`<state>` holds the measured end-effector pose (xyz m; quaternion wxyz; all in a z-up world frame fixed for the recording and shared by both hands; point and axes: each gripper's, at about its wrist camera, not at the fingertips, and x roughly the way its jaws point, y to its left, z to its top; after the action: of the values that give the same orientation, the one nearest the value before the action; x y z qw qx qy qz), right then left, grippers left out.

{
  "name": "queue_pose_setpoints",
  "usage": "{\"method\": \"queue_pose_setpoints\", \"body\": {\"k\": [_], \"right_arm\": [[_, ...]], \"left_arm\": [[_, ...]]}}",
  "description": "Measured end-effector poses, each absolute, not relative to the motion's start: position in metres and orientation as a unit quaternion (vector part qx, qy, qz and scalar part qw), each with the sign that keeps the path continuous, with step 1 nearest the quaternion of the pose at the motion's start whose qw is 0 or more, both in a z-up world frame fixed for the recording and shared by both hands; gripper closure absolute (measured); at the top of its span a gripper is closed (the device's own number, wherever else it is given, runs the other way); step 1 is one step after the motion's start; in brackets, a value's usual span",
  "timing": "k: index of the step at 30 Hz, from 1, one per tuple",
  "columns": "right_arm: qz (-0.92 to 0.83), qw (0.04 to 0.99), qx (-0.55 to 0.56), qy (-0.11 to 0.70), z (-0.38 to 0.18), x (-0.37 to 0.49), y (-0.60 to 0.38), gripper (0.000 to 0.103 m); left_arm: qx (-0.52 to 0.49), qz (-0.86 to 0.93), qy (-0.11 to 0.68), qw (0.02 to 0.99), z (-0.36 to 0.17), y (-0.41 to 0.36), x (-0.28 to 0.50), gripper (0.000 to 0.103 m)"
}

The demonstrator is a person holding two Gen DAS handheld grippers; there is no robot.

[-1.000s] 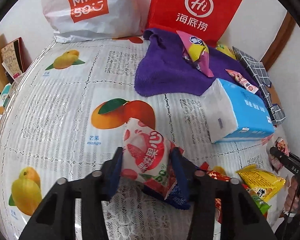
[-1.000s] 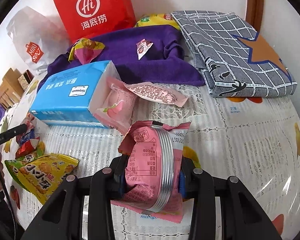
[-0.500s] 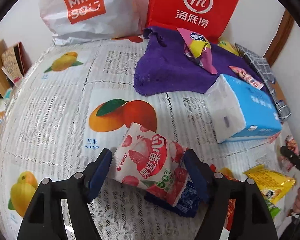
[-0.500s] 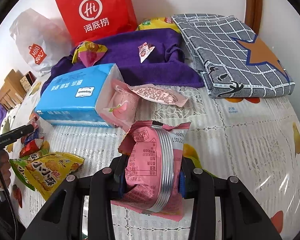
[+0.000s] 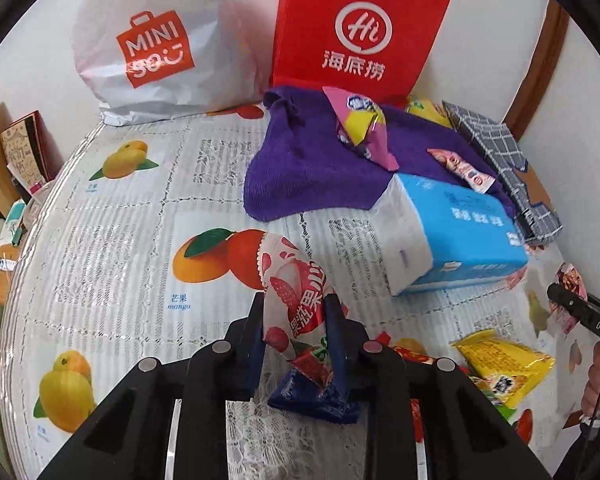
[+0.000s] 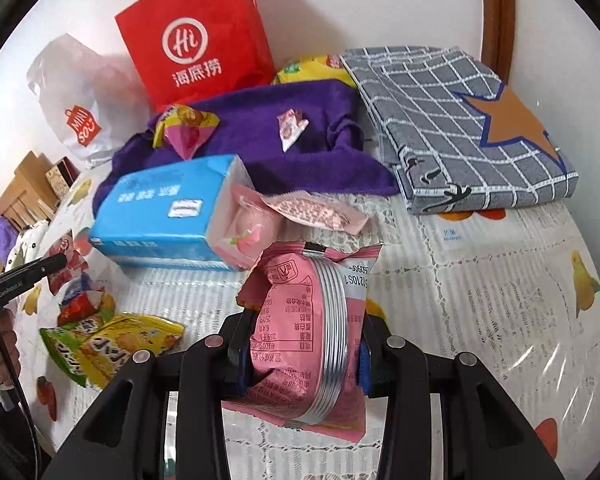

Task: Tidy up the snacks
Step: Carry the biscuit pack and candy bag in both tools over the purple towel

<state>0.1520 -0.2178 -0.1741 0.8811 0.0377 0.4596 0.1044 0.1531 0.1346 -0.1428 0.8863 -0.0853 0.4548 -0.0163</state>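
My left gripper (image 5: 296, 320) is shut on a white-and-red fruit jelly packet (image 5: 290, 284), which stands squeezed upright between the fingers above a dark blue packet (image 5: 314, 398) on the table. My right gripper (image 6: 302, 344) is shut on a pink snack packet (image 6: 300, 328) with a silver seam, held just above the tablecloth. Yellow and green snack bags (image 6: 112, 346) lie at the left of the right wrist view, and the yellow one also shows in the left wrist view (image 5: 504, 364). A pink-and-yellow packet (image 5: 362, 128) lies on the purple towel (image 5: 304, 164).
A blue tissue pack (image 5: 456, 232) lies mid-table with pink packets (image 6: 316, 210) beside it. A red paper bag (image 5: 356, 36) and a white Miniso bag (image 5: 152, 44) stand at the back wall. A grey checked cloth (image 6: 460, 120) lies at the right.
My left gripper opened around the jelly packet half a second ago and has now closed on it again, squeezing it upright. My right gripper kept its hold and shifted only slightly.
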Motion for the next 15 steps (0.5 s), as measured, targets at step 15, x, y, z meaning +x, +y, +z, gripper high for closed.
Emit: {"method": "queue_pose_setpoints", "body": {"k": [15], "right_arm": [[0.157, 0.901, 0.038, 0.402, -0.118, 0.122, -0.194, 0.064]], "left_arm": [[-0.100, -0.057, 0.417, 0.902, -0.091, 0.104, 0.123, 0.077]]}}
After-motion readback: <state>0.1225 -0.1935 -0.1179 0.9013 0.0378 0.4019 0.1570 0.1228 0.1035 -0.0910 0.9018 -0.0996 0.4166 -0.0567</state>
